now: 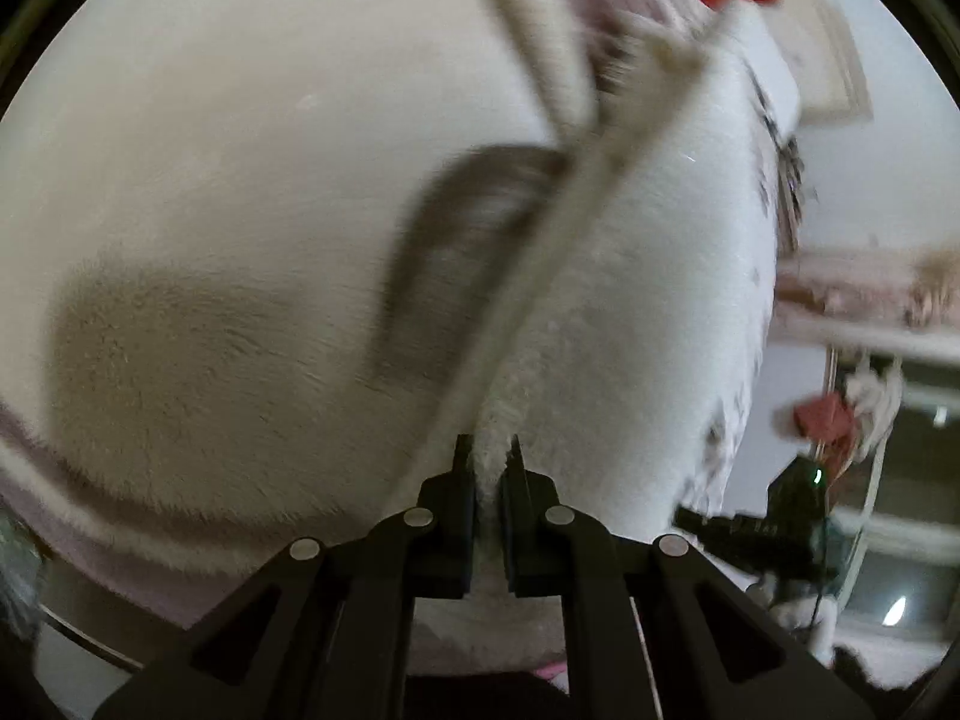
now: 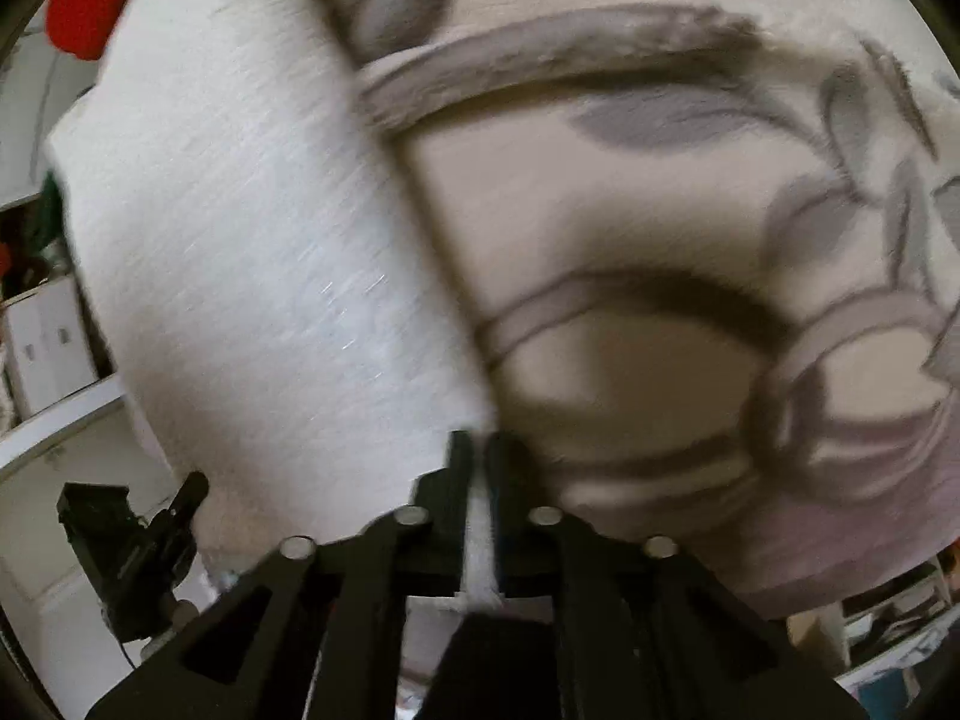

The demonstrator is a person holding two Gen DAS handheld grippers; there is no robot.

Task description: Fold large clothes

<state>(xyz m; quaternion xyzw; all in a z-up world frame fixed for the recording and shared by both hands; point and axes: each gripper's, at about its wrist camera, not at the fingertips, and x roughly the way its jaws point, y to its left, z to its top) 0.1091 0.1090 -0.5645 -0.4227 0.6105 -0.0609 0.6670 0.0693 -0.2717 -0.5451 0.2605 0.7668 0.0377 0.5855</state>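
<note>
Blanket (image 1: 630,276) fills most of both pictures, soft and fuzzy, white on 1 side and cream with grey leaves on the other. In the left wrist picture, the left tongs (image 1: 489,456) at the bottom middle are clenched on a fold of its white edge. From there a long fold runs up toward the upper right of the frame. In the right wrist picture, the right tongs (image 2: 474,450) at the bottom middle pinch a thin white strip of it too. Its seam runs from there toward the upper left. Both pictures are blurry.
</note>
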